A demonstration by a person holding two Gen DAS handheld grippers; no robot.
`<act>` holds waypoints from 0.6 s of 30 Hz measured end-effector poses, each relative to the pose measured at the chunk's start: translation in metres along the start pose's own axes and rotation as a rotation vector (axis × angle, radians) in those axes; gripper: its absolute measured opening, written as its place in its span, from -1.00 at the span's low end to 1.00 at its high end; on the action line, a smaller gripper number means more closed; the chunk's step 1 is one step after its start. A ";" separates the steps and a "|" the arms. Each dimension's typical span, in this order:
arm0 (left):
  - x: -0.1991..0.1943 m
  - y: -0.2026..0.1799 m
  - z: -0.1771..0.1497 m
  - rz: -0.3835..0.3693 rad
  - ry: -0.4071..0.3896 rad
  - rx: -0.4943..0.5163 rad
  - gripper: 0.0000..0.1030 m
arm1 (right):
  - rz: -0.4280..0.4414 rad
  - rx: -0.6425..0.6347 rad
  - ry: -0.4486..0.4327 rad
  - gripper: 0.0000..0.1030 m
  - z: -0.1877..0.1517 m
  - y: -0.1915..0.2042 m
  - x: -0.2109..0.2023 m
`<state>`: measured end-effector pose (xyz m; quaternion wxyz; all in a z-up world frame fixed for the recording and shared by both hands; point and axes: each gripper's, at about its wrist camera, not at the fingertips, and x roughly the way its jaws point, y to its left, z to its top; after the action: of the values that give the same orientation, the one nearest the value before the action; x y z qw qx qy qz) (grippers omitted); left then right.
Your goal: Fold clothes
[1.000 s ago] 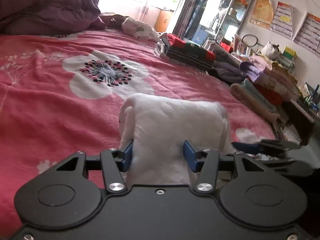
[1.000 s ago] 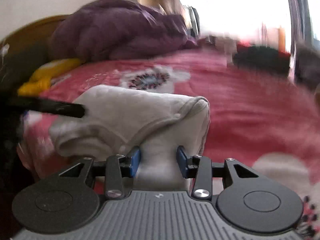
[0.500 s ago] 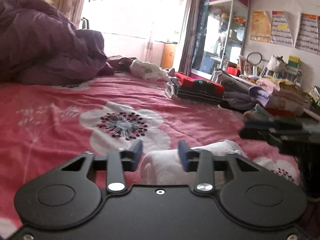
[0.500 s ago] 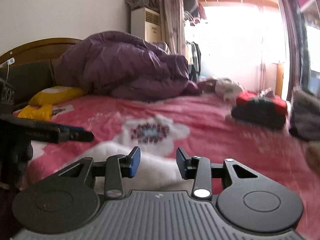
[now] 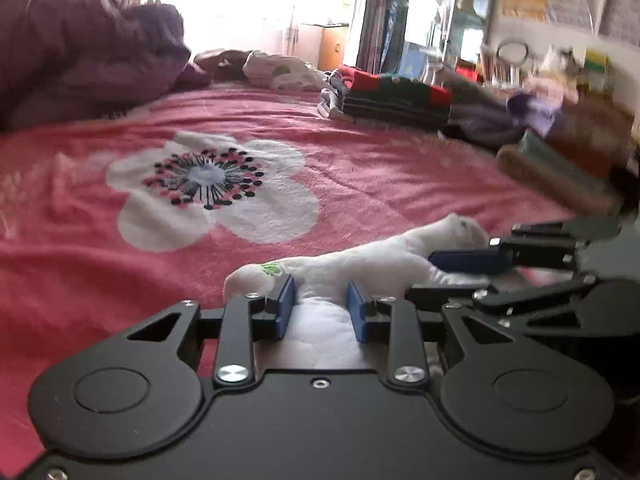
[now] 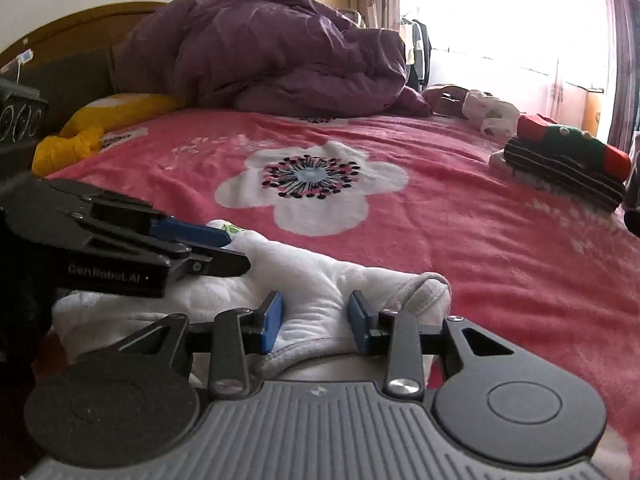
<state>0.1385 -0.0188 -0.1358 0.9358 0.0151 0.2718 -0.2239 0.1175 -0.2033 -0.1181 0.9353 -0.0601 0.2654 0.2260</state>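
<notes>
The white garment [image 5: 384, 260] lay bunched on the pink flowered bed [image 5: 360, 176], near its front edge. The left hand-held gripper [image 5: 320, 304] and the right hand-held gripper [image 6: 314, 314] each straddled a fold of it, jaws narrow and closing on the cloth.

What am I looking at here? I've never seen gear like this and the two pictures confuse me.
There is no robot: a person holds a two-finger tool in each hand, each with a camera looking along its blue fingers. One picture is from the left gripper, the other from the right gripper; each also shows the other tool from the side. Both are closing, with a folded white garment between the fingers. It lies on a bed with a pink flowered blanket. Further off are a purple duvet, a yellow pillow and a stack of folded clothes.
</notes>
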 end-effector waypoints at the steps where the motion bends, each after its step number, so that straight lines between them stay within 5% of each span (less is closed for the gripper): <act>1: 0.001 -0.004 -0.002 0.012 -0.004 0.014 -0.46 | 0.003 0.007 -0.004 -0.28 -0.001 -0.001 0.001; 11: 0.001 -0.003 -0.007 0.024 -0.036 0.026 -0.45 | 0.012 0.044 -0.006 -0.28 -0.004 -0.003 0.005; 18: -0.057 -0.004 0.007 -0.017 -0.107 0.003 -0.44 | -0.033 0.029 -0.094 -0.23 -0.004 0.016 -0.045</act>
<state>0.0970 0.0002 -0.1001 0.9470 0.0024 0.2213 -0.2328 0.0745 -0.2071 -0.0977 0.9512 -0.0402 0.2232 0.2094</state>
